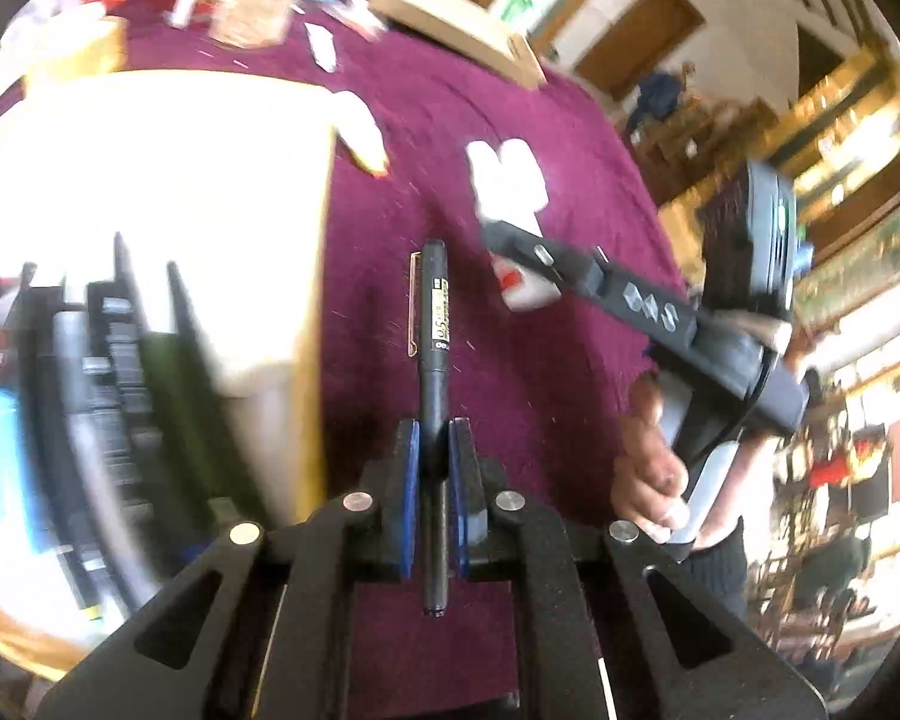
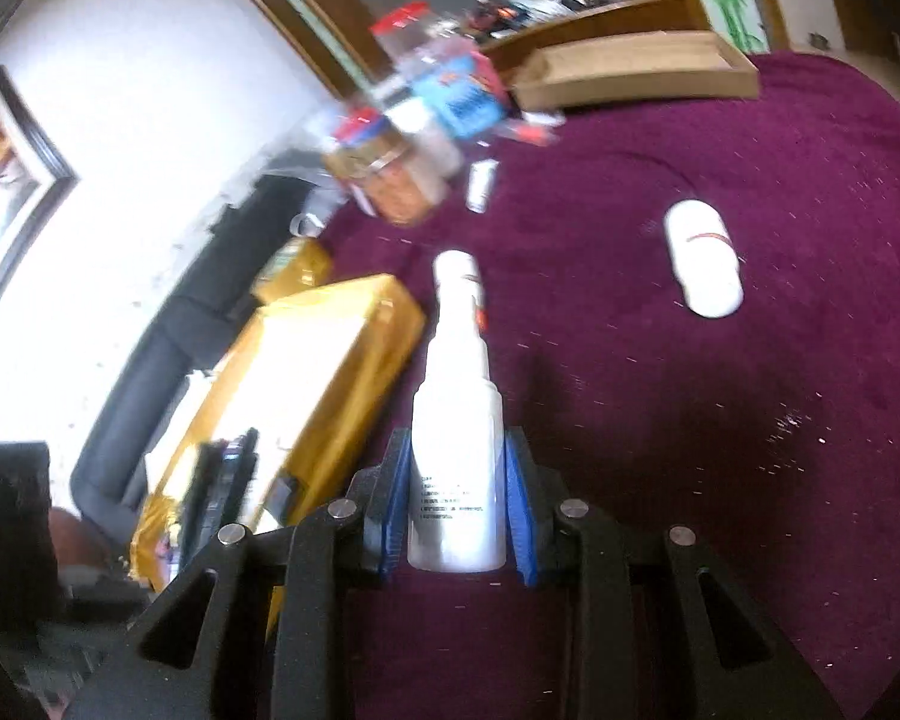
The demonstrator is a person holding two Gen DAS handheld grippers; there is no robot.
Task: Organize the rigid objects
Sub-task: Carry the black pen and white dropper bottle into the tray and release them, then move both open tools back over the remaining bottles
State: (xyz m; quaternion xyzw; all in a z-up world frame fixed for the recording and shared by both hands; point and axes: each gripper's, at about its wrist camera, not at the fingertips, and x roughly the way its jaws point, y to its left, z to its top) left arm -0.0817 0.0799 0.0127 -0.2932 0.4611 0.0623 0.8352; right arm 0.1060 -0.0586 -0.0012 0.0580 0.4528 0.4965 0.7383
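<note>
The left gripper (image 1: 432, 480) has its jaws drawn narrow, clamped on a black pen (image 1: 433, 360) that runs straight out between the blue pads, its printed label and clip toward the far end, its near end poking back past the pads. The pen hangs above the maroon-covered bench (image 1: 510, 420), just right of a yellow-rimmed box (image 1: 315, 240) whose near part holds a row of dark upright items, too blurred to name; the rest of the box is washed out white by glare. The right gripper (image 2: 457, 492) has its jaws about half open, gripping a white spray bottle (image 2: 457, 420) by its body, the neck and cap pointing away and small dark print on the near part of the label. In the left wrist view the same gripper shows at right, held by a hand (image 1: 654, 468) around its grip, with the white bottle in its jaws over the cloth. A second white bottle (image 2: 705, 258) lies on its side on the bench, far right and well apart from the held one. The yellow box (image 2: 330, 360) sits to the left in the right wrist view, with dark things standing in its near end. At the far edge lie a flat cardboard tray (image 2: 642, 75) and a blurred cluster of jars and packets (image 2: 420, 138).
</note>
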